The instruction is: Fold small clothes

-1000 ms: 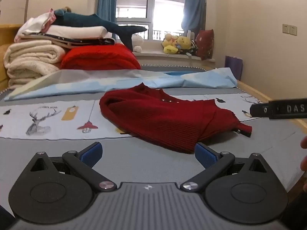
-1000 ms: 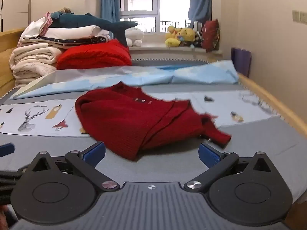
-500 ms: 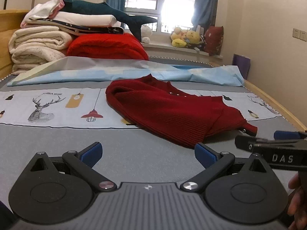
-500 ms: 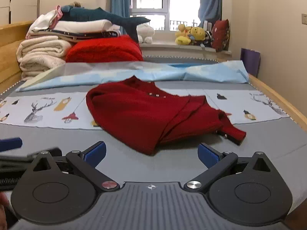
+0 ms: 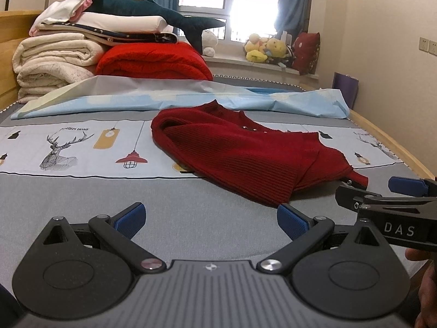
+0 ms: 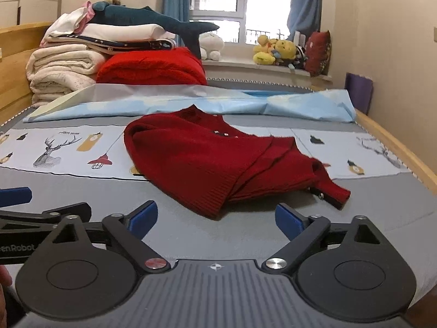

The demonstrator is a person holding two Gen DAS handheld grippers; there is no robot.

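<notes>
While both grippers hover low over the grey bed cover [image 5: 82, 199], the red knitted sweater [image 5: 245, 155] lies crumpled ahead of them, half on the grey fabric and half on the printed sheet [image 5: 68, 147] with its deer and lamp drawings. One sleeve cuff [image 6: 334, 192] trails off to the right, flat on the grey. The left gripper [image 5: 210, 218] has its blue-padded jaws spread wide, nothing between them, the sweater's near hem just beyond its right fingertip. The right gripper [image 6: 215, 218] has jaws standing wide too, though they have just been closing a little, and nothing sits between them; the hem lies just ahead of the gap. Seen from the left wrist, the right gripper pokes in from the right edge, close to the cuff. Behind, a pale blue sheet [image 6: 191, 104] crosses the bed, with folded blankets [image 6: 62, 73] and a plush shark [image 6: 153, 22] stacked at the back.
</notes>
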